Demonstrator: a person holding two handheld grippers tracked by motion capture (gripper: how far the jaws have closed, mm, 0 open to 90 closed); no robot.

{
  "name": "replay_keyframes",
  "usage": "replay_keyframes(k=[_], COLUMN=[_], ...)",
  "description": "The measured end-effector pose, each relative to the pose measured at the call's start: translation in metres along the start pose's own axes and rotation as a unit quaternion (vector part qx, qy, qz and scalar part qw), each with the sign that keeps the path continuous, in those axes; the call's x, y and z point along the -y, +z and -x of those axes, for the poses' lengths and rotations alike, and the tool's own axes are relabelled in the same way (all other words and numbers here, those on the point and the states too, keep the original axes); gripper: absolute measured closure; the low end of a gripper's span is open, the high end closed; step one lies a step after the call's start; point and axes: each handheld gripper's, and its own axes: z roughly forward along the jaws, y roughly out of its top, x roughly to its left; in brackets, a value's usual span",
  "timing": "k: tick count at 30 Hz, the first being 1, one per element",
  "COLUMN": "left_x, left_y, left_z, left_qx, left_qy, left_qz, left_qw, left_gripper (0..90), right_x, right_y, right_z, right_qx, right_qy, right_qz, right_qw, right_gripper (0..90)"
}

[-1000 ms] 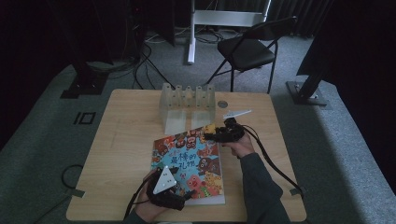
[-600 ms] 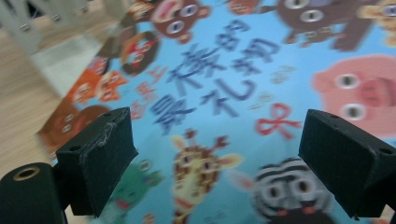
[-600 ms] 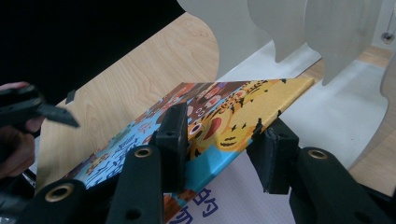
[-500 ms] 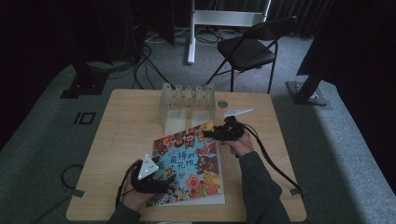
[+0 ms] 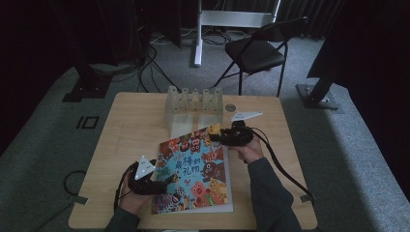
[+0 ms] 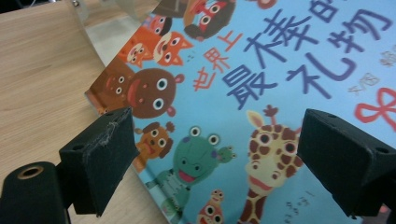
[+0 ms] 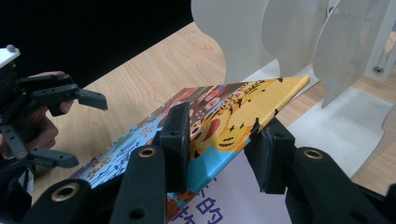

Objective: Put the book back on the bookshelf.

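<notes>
A colourful picture book (image 5: 196,169) lies on the wooden table (image 5: 125,125), cover up, with cartoon animals and blue characters. My right gripper (image 5: 216,135) is shut on the book's far right corner (image 7: 233,116), which is raised off the table. Its jaws have just been closing, one pad on the cover and one under it. My left gripper (image 5: 167,180) stands open at the book's near left edge, jaws wide apart over the cover (image 6: 261,93) and holding nothing. The left gripper (image 7: 88,130) also shows far off in the right gripper view.
A translucent white rack (image 5: 193,104) with upright dividers stands just behind the book, close to the raised corner (image 7: 280,42). A small round disc (image 5: 230,107) lies right of it. A black folding chair (image 5: 261,48) stands beyond the table.
My left gripper has slid left from over the book's lower middle to its left edge. The right gripper has risen a little with the book's corner in it.
</notes>
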Motion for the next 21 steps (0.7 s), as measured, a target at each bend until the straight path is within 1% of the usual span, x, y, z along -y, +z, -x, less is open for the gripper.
replay_keyframes(k=[2,5,8,9,13,17,21], left_x=[0.000,-0.001,-0.002,-0.003,-0.005,-0.008,-0.008], left_y=[0.000,-0.002,-0.002,-0.002,-0.003,-0.002,0.001], left_z=[-0.002,-0.009,-0.013,-0.017,-0.022,-0.029,-0.035], left_qx=[-0.002,0.000,0.002,0.003,0.003,0.008,0.020], left_qy=[0.000,-0.007,-0.010,-0.017,-0.022,-0.029,-0.041], left_qz=[0.000,0.003,0.004,0.007,0.009,0.012,0.012], left_qw=[1.0000,1.0000,0.9999,0.9998,0.9997,0.9995,0.9989], left_gripper=[11.5,11.7,11.9,12.2,12.5,13.0,13.3], right_x=[0.000,-0.002,-0.002,-0.003,-0.006,-0.010,-0.015], right_y=[-0.001,-0.006,-0.009,-0.012,-0.019,-0.026,-0.033], right_z=[-0.001,-0.009,-0.011,-0.013,-0.016,-0.020,-0.022], right_qx=[0.001,0.005,0.005,0.007,0.010,0.009,0.007], right_qy=[-0.002,-0.011,-0.011,-0.009,-0.009,-0.008,-0.007], right_qz=[0.001,0.013,0.020,0.024,0.034,0.047,0.065], right_qw=[1.0000,0.9998,0.9997,0.9996,0.9993,0.9988,0.9978], right_gripper=[62.0,63.0,63.9,64.9,66.7,69.3,72.2])
